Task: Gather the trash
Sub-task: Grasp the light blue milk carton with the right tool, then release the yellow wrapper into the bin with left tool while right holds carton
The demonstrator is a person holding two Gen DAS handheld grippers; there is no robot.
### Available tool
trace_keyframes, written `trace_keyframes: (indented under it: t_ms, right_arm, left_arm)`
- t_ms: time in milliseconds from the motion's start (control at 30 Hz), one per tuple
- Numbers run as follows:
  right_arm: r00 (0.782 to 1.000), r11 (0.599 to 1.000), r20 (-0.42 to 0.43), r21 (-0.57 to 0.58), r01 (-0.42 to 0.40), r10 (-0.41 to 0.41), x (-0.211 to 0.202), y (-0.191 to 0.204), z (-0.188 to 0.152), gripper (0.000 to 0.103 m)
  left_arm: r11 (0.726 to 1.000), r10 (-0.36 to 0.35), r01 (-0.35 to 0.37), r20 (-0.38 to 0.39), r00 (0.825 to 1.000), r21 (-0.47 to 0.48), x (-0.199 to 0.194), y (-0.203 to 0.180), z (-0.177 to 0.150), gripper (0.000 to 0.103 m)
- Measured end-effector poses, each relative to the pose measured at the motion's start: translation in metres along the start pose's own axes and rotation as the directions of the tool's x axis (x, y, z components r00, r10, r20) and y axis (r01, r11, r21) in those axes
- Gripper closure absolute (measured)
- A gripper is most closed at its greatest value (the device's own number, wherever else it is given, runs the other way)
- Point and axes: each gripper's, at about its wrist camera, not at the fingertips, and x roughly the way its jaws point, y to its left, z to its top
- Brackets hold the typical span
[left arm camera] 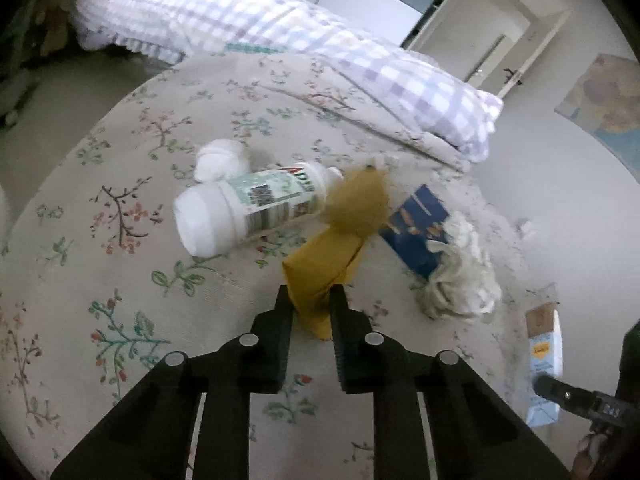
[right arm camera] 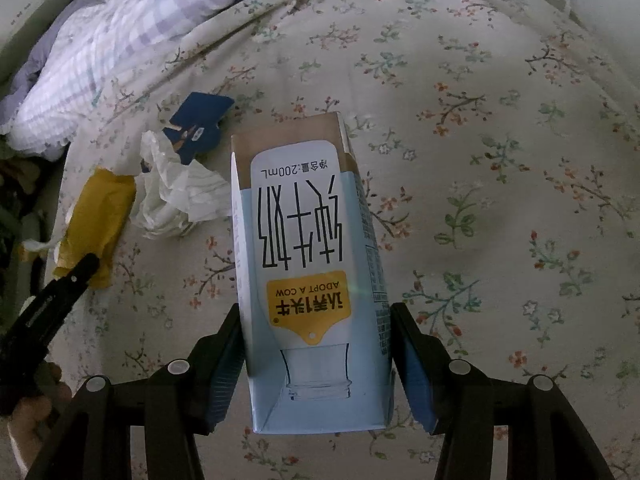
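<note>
A bed covered by a cream floral-print bedspread [right arm camera: 500,128] fills the scene, with a lilac-and-white checked pillow [left arm camera: 280,36] lying along its far edge. Scattered litter lies on the spread: a white plastic bottle with a printed label [left arm camera: 252,204] on its side, a small white wad [left arm camera: 220,160] touching it, a torn dark-blue card wrapper [right arm camera: 198,124], and a crumpled white tissue [right arm camera: 176,192] just beside the wrapper. The left gripper [left arm camera: 310,296] pinches the near end of a mustard-yellow folded paper packet [left arm camera: 340,232], its far end blurred. The right gripper [right arm camera: 316,320] clamps both sides of a pale-blue 200 mL milk carton [right arm camera: 308,264] with a brown top band, a yellow "ADOPT A COW" badge and large black characters, pointing away over the bedspread.
</note>
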Motion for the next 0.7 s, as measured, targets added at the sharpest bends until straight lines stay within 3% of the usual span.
trace_keyframes:
  t_ms: [267,700]
  right_arm:
    - [1.000,1.000,0.016,-0.008,-0.003,0.004,-0.005,0.007,-0.002,0.042]
    - [0.999,0.998,0.026,-0.044,-0.041,0.042,-0.008,0.044,-0.008,0.042]
  left_arm:
    - [0.997,-0.005,0.007,-0.031,1.000,0.073,-0.025,-0.011,-0.010,0.089]
    - [1.000,-0.008,0.007,-0.015,1.000,-0.009,-0.086,0.030,-0.014,0.089]
